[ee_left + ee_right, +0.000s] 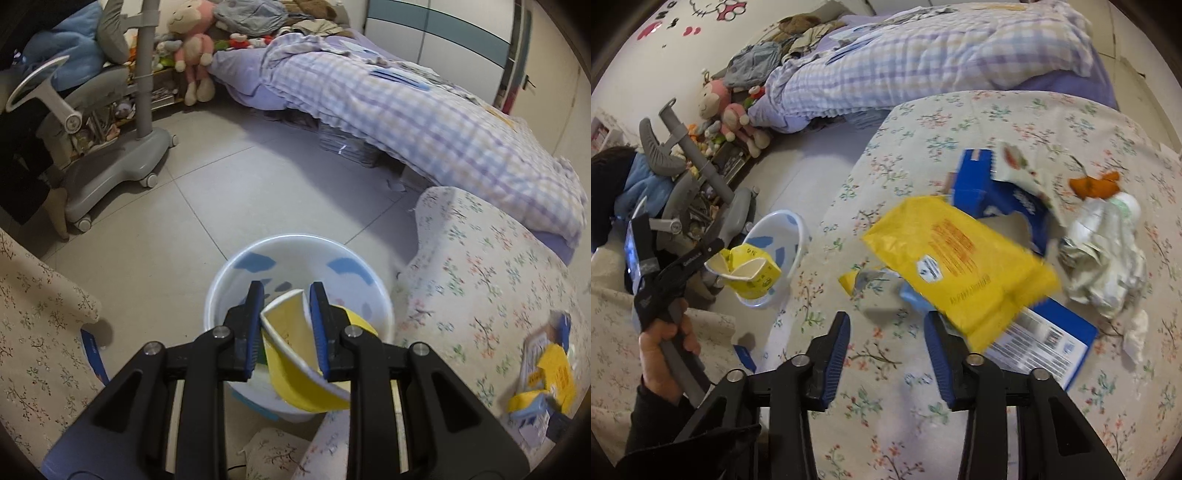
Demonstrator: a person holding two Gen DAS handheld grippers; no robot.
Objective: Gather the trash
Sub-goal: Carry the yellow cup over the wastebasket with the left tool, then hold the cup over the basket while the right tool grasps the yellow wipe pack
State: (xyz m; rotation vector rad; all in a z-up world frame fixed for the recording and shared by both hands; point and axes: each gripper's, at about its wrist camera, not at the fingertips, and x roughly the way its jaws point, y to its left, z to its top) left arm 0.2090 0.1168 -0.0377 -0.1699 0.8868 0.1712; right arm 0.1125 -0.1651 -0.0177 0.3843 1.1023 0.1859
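My left gripper is shut on a crushed yellow and white paper cup, held just above a white bin with blue patches that stands on the floor. The right wrist view shows that same cup over the bin, with a hand on the left tool. My right gripper is open over a floral cover, nothing between its pads. A yellow packet lies just past its right finger, among a blue box, a flat blue and white carton, crumpled wrapping and orange peel.
A bed with a checked quilt runs along the back right. A grey wheeled chair and soft toys stand at the back left. Grey tiled floor spreads between them. More floral fabric lies at the left.
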